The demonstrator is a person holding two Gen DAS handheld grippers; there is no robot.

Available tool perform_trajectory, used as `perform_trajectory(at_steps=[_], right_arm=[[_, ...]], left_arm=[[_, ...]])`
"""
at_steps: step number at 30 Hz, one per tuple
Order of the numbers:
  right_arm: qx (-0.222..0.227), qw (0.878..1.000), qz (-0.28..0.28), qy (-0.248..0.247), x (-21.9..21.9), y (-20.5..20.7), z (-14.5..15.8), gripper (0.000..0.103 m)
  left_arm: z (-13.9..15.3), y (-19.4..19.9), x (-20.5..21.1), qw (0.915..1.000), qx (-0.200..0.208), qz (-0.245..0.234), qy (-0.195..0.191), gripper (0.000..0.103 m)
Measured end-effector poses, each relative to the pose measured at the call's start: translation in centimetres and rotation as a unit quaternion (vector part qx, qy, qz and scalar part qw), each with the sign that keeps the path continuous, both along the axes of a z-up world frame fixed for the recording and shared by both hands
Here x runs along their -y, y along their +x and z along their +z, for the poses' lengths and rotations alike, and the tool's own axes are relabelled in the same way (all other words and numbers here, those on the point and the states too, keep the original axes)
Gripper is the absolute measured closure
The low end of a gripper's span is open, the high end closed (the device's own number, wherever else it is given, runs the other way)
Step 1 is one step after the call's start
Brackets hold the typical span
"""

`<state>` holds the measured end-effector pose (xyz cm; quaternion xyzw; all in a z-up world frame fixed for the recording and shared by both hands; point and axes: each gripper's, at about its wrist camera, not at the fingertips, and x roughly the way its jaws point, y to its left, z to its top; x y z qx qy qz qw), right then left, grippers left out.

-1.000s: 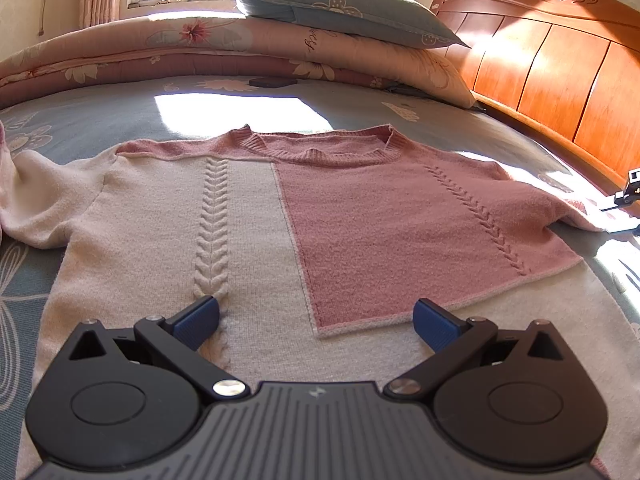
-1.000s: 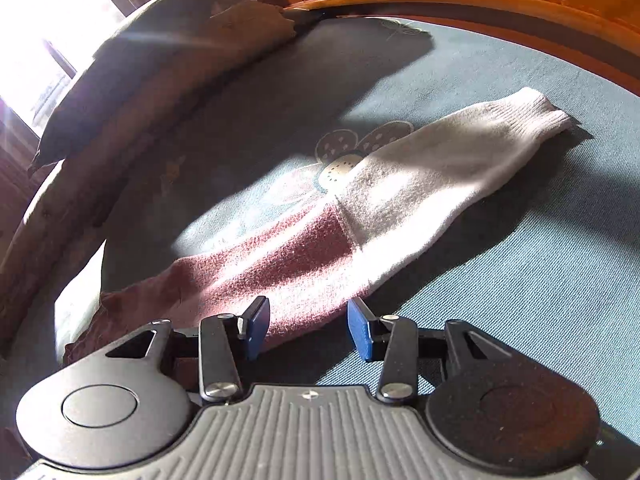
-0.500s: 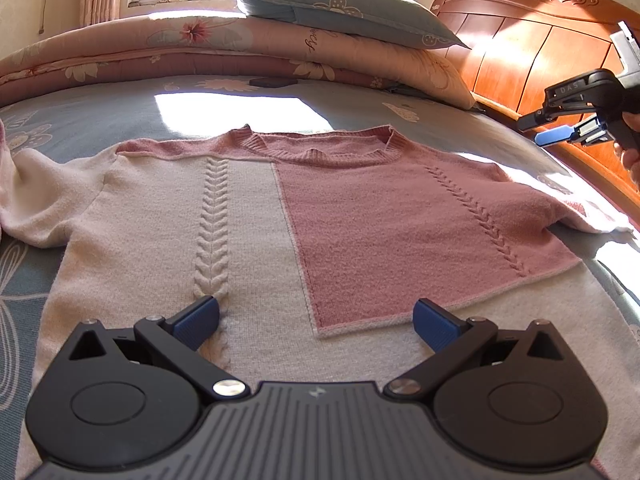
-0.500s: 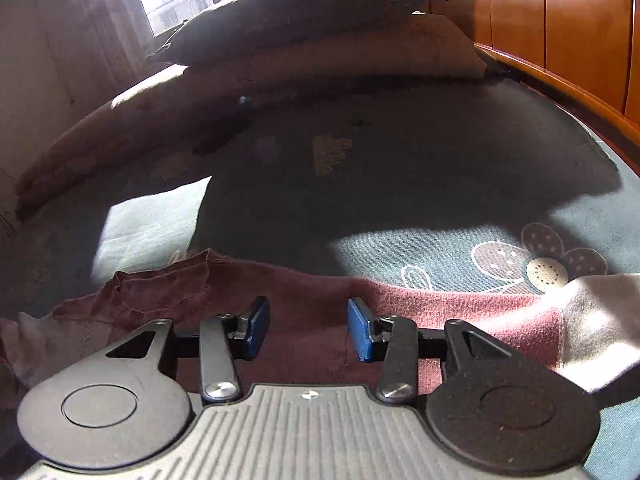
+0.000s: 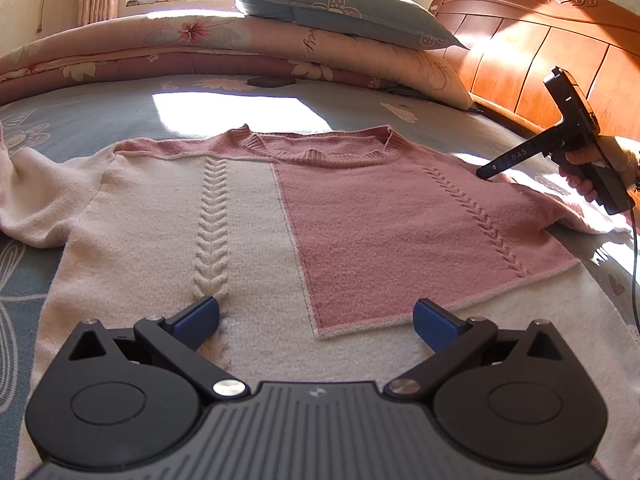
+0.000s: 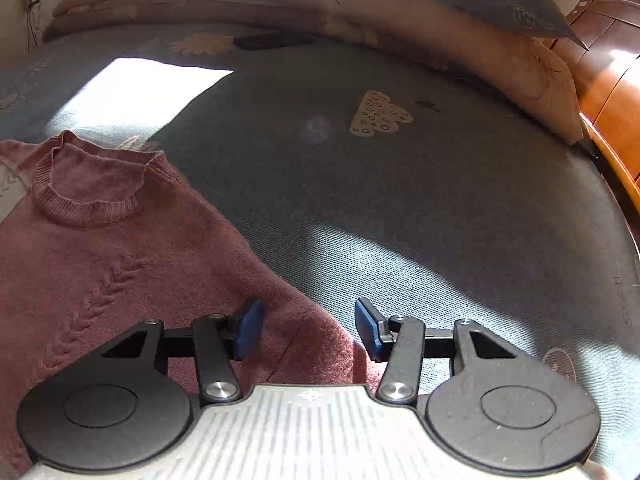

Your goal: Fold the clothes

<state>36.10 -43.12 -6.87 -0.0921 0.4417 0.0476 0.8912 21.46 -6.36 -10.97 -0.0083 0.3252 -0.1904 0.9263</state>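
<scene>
A pink and cream knit sweater (image 5: pixel 360 216) lies flat, front up, on the blue flowered bed (image 5: pixel 100 120), its neck toward the pillows. My left gripper (image 5: pixel 316 314) hovers wide open over the hem area with nothing between its fingers. A hand holds my right gripper (image 5: pixel 486 170) at the sweater's right shoulder. In the right wrist view, the right gripper (image 6: pixel 308 320) hangs over the pink shoulder edge (image 6: pixel 304 320) of the sweater (image 6: pixel 120 264). Its jaws are opening and the pads do not press on the cloth. The right sleeve is mostly hidden.
A folded floral quilt (image 5: pixel 200 48) and a blue pillow (image 5: pixel 340 12) are stacked at the far side. The wooden headboard (image 5: pixel 540 60) runs along the right. A small dark object (image 5: pixel 272 80) lies on the sheet near the quilt. A cable (image 5: pixel 634 264) trails from the right gripper.
My right gripper swung from the sleeve to the sweater's right shoulder, rolling upright, and its jaws widened. It came into the left wrist view. The left gripper and sweater stayed still.
</scene>
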Motion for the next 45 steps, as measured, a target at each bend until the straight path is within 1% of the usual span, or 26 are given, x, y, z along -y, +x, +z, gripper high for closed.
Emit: perform_trajectory(at_steps=[1,2,3,4,5,6,8,11,13,14,15,16,17,19,21,23,25,26,29,31,32,33,37,40,41,45], right_arm=[[-0.004,1.000,0.007,0.003,0.2,0.0,-0.4,0.043],[-0.007,1.000,0.012,0.007,0.3,0.1,-0.7,0.043],[-0.009,1.000,0.011,0.024,0.6,0.1,-0.8,0.045],[-0.010,0.999,0.008,0.037,0.7,0.1,-0.8,0.053],[-0.005,0.999,0.013,0.036,0.6,0.0,-0.8,0.075],[0.000,0.999,0.017,0.033,0.3,-0.1,-0.7,0.084],[0.020,1.000,0.010,0.009,-0.3,0.0,-0.5,0.087],[0.048,0.999,-0.021,0.008,-0.2,0.9,-0.3,0.088],[0.044,0.999,-0.025,0.002,-0.4,1.3,-1.1,0.087],[0.050,0.998,-0.023,-0.007,-0.5,1.3,-1.5,0.085],[0.053,0.998,-0.035,0.001,-0.3,1.1,-1.5,0.084],[0.057,0.997,-0.048,0.009,0.0,1.0,-1.4,0.079],[0.057,0.996,-0.062,0.018,0.3,0.9,-1.1,0.070],[0.066,0.995,-0.073,0.018,0.4,-0.1,-0.1,0.064],[0.074,0.994,-0.082,0.020,0.3,-1.2,1.3,0.064],[0.073,0.991,-0.104,0.045,0.4,-2.5,2.8,0.064],[0.064,0.988,-0.106,0.093,0.4,-4.2,4.0,0.064],[0.052,0.987,-0.108,0.111,0.3,-4.9,4.2,0.064],[-0.010,0.978,-0.137,0.154,-0.2,-6.3,3.2,0.064],[-0.040,0.973,-0.159,0.162,-0.5,-7.0,2.0,0.064],[-0.051,0.971,-0.169,0.161,-0.7,-7.1,1.3,0.064],[-0.044,0.974,-0.172,0.144,-1.0,-7.2,0.6,0.064],[0.007,0.979,-0.180,0.094,-1.4,-6.1,-0.8,0.064],[0.035,0.981,-0.178,0.067,-1.5,-4.5,-1.5,0.057],[0.039,0.981,-0.180,0.069,-1.3,-4.2,-1.6,0.053],[0.040,0.977,-0.193,0.086,-0.8,-4.3,-1.3,0.052]], left_arm=[[0.0,0.0,0.0,1.0000,0.001,0.000,0.001,0.001],[0.0,0.0,0.0,1.0000,0.001,0.000,0.001,0.001],[0.0,0.0,0.0,1.0000,0.001,0.000,0.001,0.001],[0.0,0.0,0.0,1.0000,0.001,0.000,0.001,0.001],[0.0,0.0,0.0,1.0000,0.001,0.000,0.000,0.001],[0.0,0.0,0.0,1.0000,0.001,0.000,0.000,0.001],[0.0,0.0,0.0,1.0000,0.001,0.000,0.001,0.001],[0.0,0.0,0.1,1.0000,0.002,0.000,0.002,0.001],[0.0,0.0,0.0,1.0000,0.002,0.000,0.001,0.001],[0.0,-0.1,0.0,1.0000,0.001,0.000,0.000,0.001],[0.0,-0.1,0.0,1.0000,0.001,0.000,0.000,0.001],[0.0,-0.1,-0.1,1.0000,0.001,-0.001,-0.001,0.001],[0.0,-0.1,-0.1,1.0000,0.001,-0.001,-0.001,0.001],[0.0,-0.1,-0.1,1.0000,0.001,-0.001,-0.002,0.001],[0.0,-0.1,0.0,1.0000,0.001,-0.001,-0.001,0.001],[0.0,-0.1,0.0,1.0000,0.001,-0.001,0.000,0.001],[0.0,-0.1,0.0,1.0000,0.001,-0.001,0.000,0.001],[0.0,-0.1,0.0,1.0000,0.001,-0.001,0.000,0.001],[0.0,-0.1,0.0,1.0000,0.001,0.000,0.001,0.001],[0.0,-0.1,0.0,1.0000,0.001,0.000,0.001,0.001],[0.0,-0.1,0.1,1.0000,0.001,-0.001,0.002,0.001],[0.0,-0.1,0.1,1.0000,0.001,-0.001,0.002,0.001],[0.0,-0.1,0.1,1.0000,0.001,0.000,0.003,0.001],[0.0,-0.1,0.1,1.0000,0.001,0.000,0.002,0.001],[0.0,-0.1,0.1,1.0000,0.001,0.000,0.001,0.001],[0.0,-0.1,0.1,1.0000,0.001,0.000,0.001,0.001]])
